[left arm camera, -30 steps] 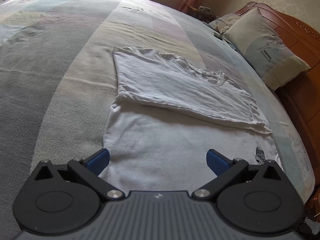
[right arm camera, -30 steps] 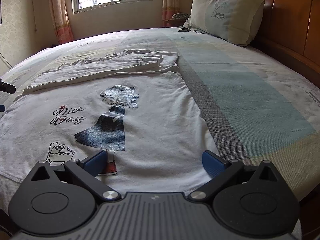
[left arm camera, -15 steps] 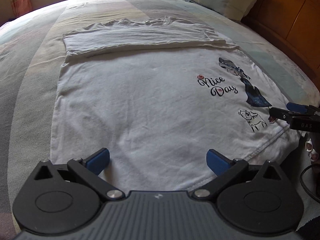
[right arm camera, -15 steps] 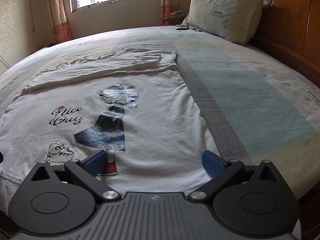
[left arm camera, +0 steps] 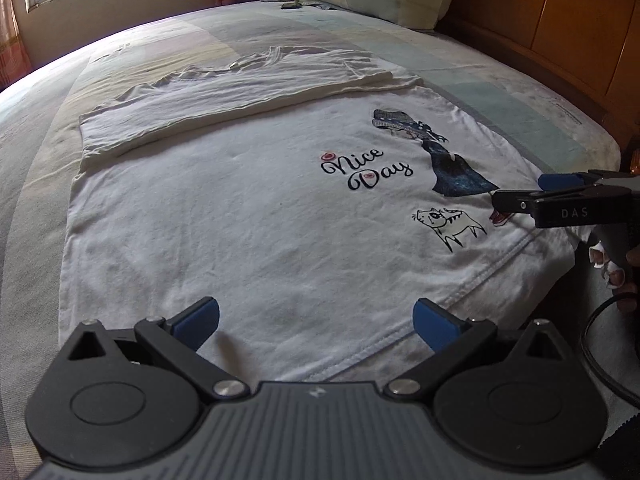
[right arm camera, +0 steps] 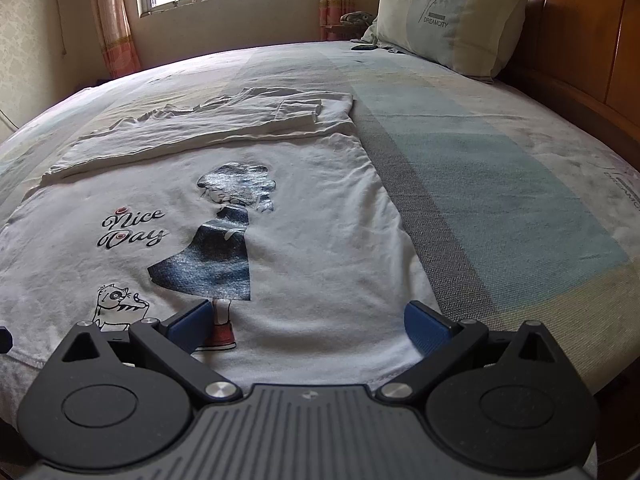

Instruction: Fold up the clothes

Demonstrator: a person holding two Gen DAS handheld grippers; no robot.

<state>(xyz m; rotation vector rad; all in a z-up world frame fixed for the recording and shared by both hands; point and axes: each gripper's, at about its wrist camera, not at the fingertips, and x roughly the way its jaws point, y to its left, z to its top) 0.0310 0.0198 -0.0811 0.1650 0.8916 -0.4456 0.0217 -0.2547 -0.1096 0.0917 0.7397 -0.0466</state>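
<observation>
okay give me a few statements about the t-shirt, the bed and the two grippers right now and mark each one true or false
1. The far side of the white t-shirt is folded over onto itself. True.
2. The left hand-held gripper is clamped on the hem. False: its jaws stand wide open.
3. The print reads "Good Day". False: it reads "Nice Day".
4. A pillow leans against the wooden headboard. True.
5. The right hand-held gripper is open. True.

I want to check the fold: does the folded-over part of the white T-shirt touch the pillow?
Apart. The right wrist view shows the folded-over part and the pillow separated by a wide stretch of bare bedspread.
</observation>
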